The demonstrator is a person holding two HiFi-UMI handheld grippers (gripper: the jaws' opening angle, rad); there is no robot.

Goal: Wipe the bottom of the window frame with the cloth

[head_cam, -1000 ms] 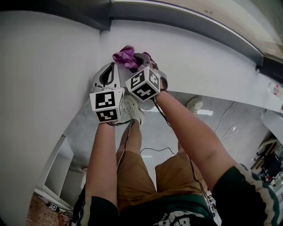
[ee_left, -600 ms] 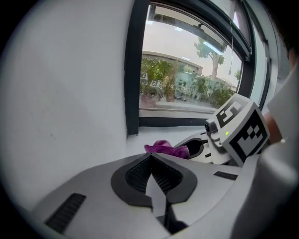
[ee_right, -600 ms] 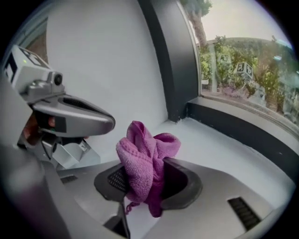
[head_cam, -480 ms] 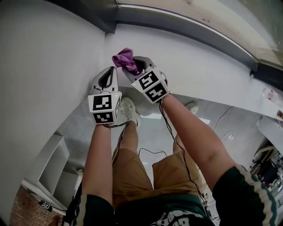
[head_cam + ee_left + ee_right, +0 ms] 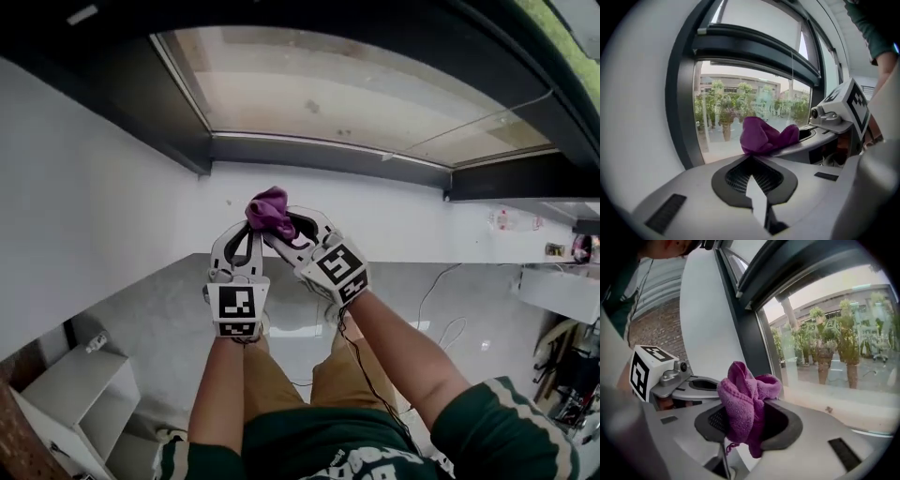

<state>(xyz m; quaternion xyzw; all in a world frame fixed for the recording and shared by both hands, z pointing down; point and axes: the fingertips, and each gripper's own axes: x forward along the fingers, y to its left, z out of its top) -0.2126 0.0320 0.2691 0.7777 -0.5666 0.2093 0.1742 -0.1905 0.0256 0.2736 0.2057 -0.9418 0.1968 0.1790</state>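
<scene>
The purple cloth [image 5: 269, 212] is bunched between the jaws of my right gripper [image 5: 279, 228], which is shut on it. In the right gripper view the cloth [image 5: 743, 399] bulges up and hangs down out of the jaws. My left gripper [image 5: 246, 236] sits close beside it on the left, its jaws together and holding nothing. From the left gripper view the cloth [image 5: 764, 136] shows just past the left gripper's tips [image 5: 751, 158]. Both grippers hover in front of the white wall, just below the dark bottom rail of the window frame [image 5: 319, 155].
The frame's dark left upright [image 5: 682, 117] and the pale sill [image 5: 843, 399] lie ahead, and a thin cord [image 5: 469, 122] crosses the glass. A white shelf unit [image 5: 75, 384] stands at lower left. Cables [image 5: 441, 319] lie on the grey floor, with furniture [image 5: 562, 281] at right.
The view has tilted up and the window now shows. Both grippers have risen together toward the bottom rail, with the cloth still held in the right one.
</scene>
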